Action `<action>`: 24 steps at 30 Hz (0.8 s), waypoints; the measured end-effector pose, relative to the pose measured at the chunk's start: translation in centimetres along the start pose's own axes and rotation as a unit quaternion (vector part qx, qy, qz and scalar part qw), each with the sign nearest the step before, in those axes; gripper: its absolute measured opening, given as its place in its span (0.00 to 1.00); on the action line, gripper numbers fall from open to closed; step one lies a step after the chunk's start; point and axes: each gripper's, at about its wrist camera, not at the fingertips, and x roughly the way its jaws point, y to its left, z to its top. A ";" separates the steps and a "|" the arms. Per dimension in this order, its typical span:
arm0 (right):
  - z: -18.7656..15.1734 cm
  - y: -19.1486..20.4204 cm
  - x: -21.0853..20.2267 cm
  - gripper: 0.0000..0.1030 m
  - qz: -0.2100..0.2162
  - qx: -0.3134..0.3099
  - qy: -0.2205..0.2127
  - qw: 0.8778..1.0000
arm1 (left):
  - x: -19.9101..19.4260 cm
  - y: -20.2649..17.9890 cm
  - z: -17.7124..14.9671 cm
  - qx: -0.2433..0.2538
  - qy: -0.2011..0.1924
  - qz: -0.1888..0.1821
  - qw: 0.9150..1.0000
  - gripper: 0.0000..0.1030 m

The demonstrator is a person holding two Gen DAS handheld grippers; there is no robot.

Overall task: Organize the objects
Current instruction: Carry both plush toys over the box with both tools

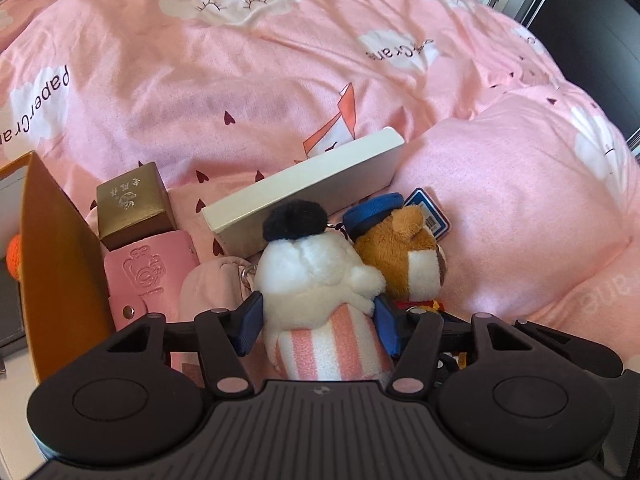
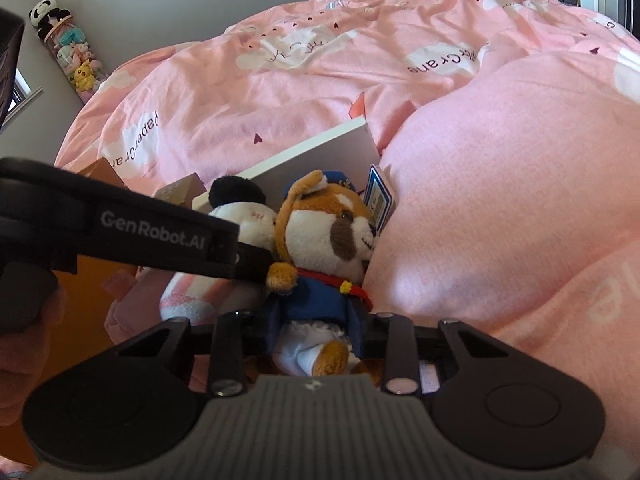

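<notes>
I am mid-placement on the rumpled pink quilt [image 1: 280, 80], setting two toys side by side against the flat white box [image 1: 304, 188] ahead of both claws. My left claw [image 1: 316, 322] pinches the white plush with the black pom-pom and pink-striped body [image 1: 316, 276]; my right claw [image 2: 316, 340] pinches the brown-and-white plush dog in blue uniform [image 2: 320, 248]. Next, I judge, loosen gently so neither topples. Only the left view shows the gold box [image 1: 132, 204] and pink leather case [image 1: 144, 276] left of my claw; only the right shows the dog's face.
</notes>
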 end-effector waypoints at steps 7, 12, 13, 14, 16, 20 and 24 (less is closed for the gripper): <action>0.7 1.8 -3.3 0.33 -0.017 -0.032 -0.023 0.999 | -4.2 1.2 -0.6 -0.019 -0.041 -0.045 0.998 0.63; 1.3 3.0 -5.7 0.33 -0.024 -0.041 -0.048 0.998 | -9.1 2.8 -0.7 -0.030 -0.086 -0.070 0.993 0.63; 1.5 3.3 -6.3 0.33 -0.023 -0.042 -0.055 0.997 | -10.2 3.3 -0.8 -0.031 -0.096 -0.074 0.992 0.63; 1.6 3.8 -6.9 0.33 -0.020 -0.047 -0.063 0.997 | -11.3 3.7 -0.9 -0.033 -0.105 -0.078 0.991 0.63; 2.1 4.8 -8.2 0.33 -0.013 -0.062 -0.081 0.995 | -13.4 4.9 -1.1 -0.036 -0.122 -0.084 0.988 0.63; 3.2 7.1 -10.6 0.33 0.024 -0.077 -0.112 0.990 | -17.0 7.8 -2.1 -0.058 -0.153 -0.081 0.983 0.63; 4.4 10.0 -11.7 0.34 0.092 -0.089 -0.121 0.984 | -19.2 10.9 -4.0 -0.085 -0.179 -0.051 0.979 0.63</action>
